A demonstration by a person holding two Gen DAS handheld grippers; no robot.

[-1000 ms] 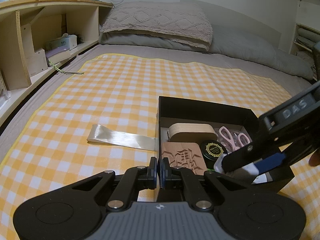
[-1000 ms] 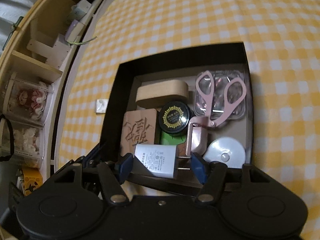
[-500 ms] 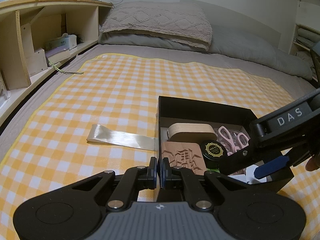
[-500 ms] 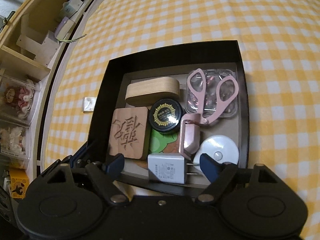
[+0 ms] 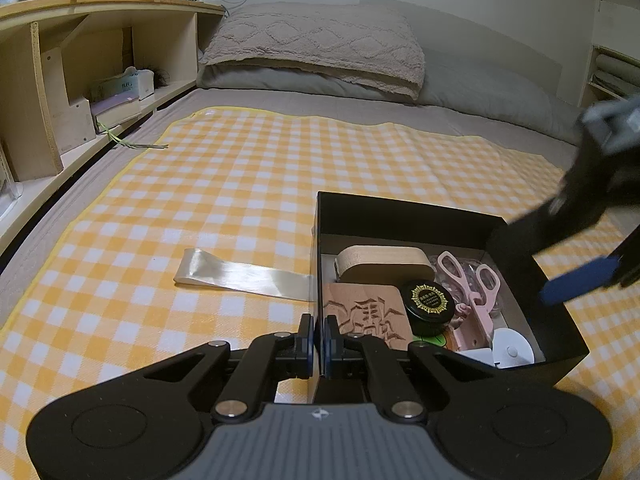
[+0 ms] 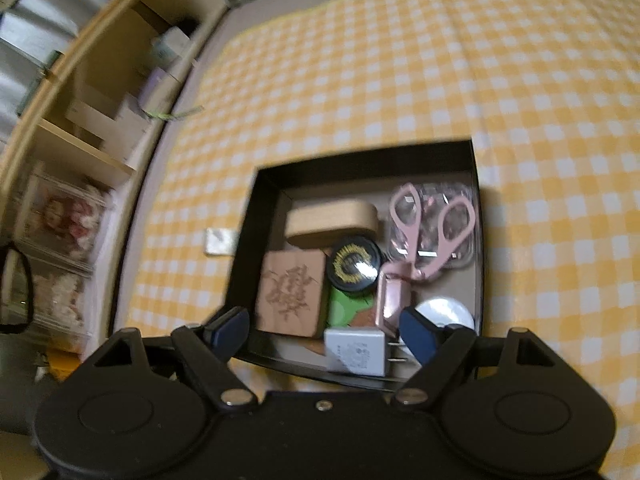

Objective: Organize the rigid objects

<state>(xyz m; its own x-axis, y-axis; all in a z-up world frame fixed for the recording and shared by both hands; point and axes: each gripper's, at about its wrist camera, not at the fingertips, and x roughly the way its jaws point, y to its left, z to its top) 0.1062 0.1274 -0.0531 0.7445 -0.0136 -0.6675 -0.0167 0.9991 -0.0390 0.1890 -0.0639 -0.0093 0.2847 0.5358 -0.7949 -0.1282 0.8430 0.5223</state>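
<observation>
Having released the charger (image 6: 357,352) into the box (image 6: 256,208), right tongs (image 6: 323,330) rise open; left tongs (image 5: 319,346) pinch its wall.

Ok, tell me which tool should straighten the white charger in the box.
Right. The right tool is open and empty, with the white charger framed between its fingers. The left tool is shut on the black box wall.

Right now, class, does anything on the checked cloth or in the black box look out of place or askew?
One thing: a shiny ribbon strip lies loose on the checked cloth, outside the black box. Inside, the white charger sits slightly askew at the near wall. Nothing looks spilled or damaged.
</observation>
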